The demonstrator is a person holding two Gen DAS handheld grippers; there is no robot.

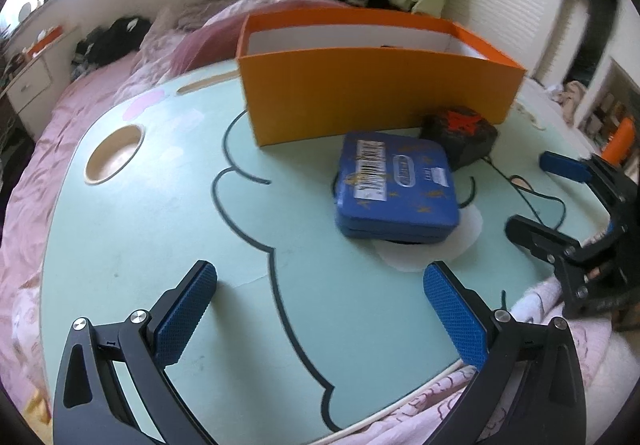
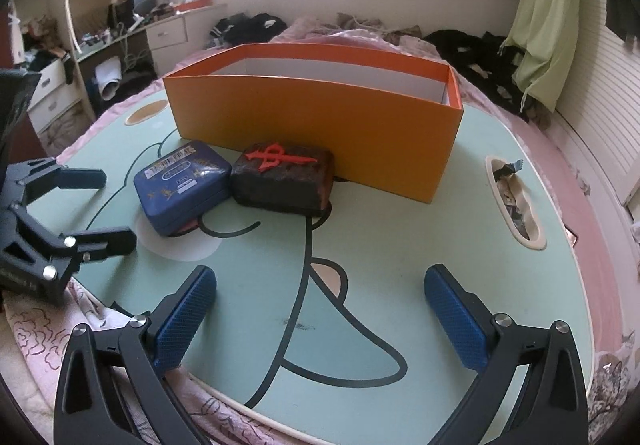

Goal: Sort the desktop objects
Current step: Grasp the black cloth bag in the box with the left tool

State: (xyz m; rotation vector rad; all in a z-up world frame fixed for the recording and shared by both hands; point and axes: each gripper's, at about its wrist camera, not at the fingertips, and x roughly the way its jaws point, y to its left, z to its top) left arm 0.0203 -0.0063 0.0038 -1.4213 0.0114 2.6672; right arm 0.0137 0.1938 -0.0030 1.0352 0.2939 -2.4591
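Flat blue rectangular tin (image 2: pixel 182 191) beside dark brown box with red emblem (image 2: pixel 283 177), before open orange cardboard box (image 2: pixel 320 129) on mint-green table (image 2: pixel 360 285). Likely rigid, smooth, slippery; best pinched across short sides. Right gripper (image 2: pixel 320 315) and left gripper (image 1: pixel 320 315) spread wide, empty.

The tabletop (image 2: pixel 400 285) rests on a bed (image 2: pixel 592 245). An open cardboard box (image 2: pixel 320 125) stands at the far middle of the tabletop. Before its near wall lie two smaller items side by side: a flat tin (image 2: pixel 182 187) to the left and a block-shaped case (image 2: pixel 284 179) to the right, touching or just apart; the case sits against the box wall. A slot recess (image 2: pixel 516 205) lies in the tabletop right of the box, with small items in it. A round cup recess (image 1: pixel 114 155) lies left of the box. Clothes (image 2: pixel 472 45) lie on the bed behind the box.
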